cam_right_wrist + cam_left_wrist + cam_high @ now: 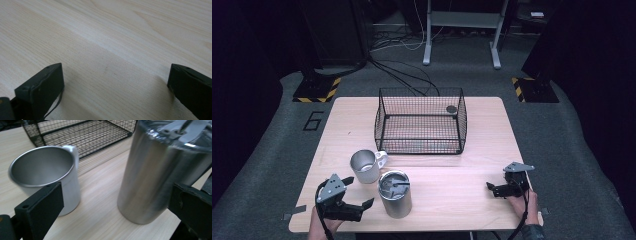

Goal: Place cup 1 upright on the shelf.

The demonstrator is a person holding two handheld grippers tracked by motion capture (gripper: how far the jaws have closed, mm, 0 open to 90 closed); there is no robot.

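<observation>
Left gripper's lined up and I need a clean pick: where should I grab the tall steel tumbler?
Take the tumbler around its straight mid-wall, below the lid, coming level from the left gripper side. It stands upright, and the open jaws look wide enough. Keep clear of the mug just behind it.

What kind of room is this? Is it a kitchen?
Probably not a kitchen. It looks like a lab or test studio: a lone wooden table on grey floor, black cables trailing behind it, hazard-striped stand bases, and a number marked on the floor.

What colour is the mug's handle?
White, on a silver metal mug; the handle shows best in the high view.
</observation>
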